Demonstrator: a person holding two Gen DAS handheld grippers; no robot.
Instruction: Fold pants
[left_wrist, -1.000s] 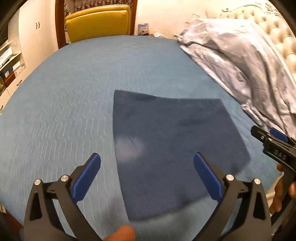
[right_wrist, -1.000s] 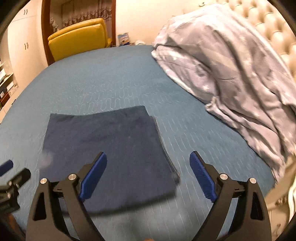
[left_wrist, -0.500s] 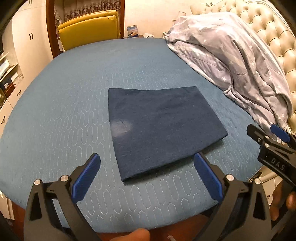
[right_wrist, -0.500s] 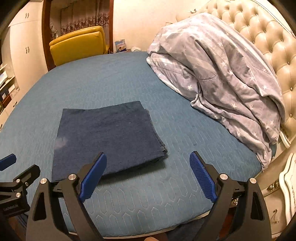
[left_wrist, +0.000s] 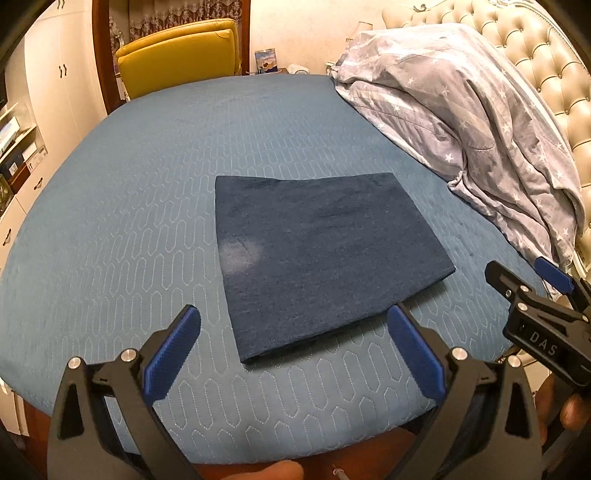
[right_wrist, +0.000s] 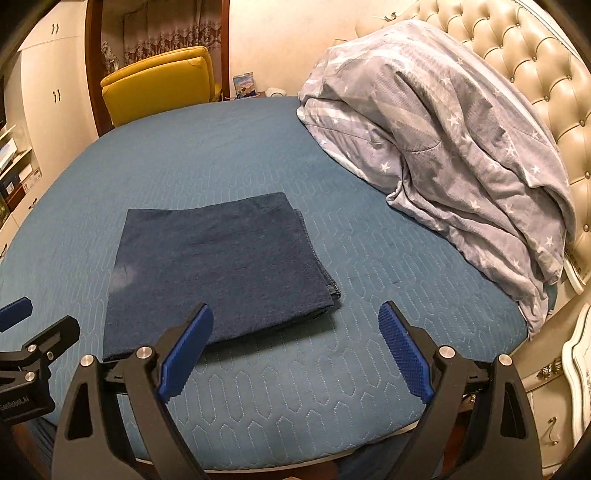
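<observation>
The dark blue denim pants (left_wrist: 317, 258) lie folded into a flat, squarish packet on the teal quilted bed (left_wrist: 129, 206), toward the near edge and roughly in the middle of the open stretch of cover. The packet looks tidy: its left and far edges are straight, the layered edges with stitched hems stack along the right side, and a pale worn patch shows near the left edge. Neither tool touches it. The left hand-held gripper (left_wrist: 293, 345) hangs just off the near edge of the bed with its blue-padded jaws spread wide and nothing between them, and the right hand-held gripper (right_wrist: 295, 349) sits beside it to the right, likewise released and empty. Both being held back from the cloth and over the bed's near rim suggests to me that the folding is done, or very nearly so, and the person is clearing away so as not to drag a layer loose. The rumpled grey star-patterned duvet (right_wrist: 443, 155) is heaped at the right against the cream tufted headboard (right_wrist: 535, 85), well apart from the pants, which leaves a flat working area. A yellow armchair (left_wrist: 181, 55) stands beyond the far edge.
</observation>
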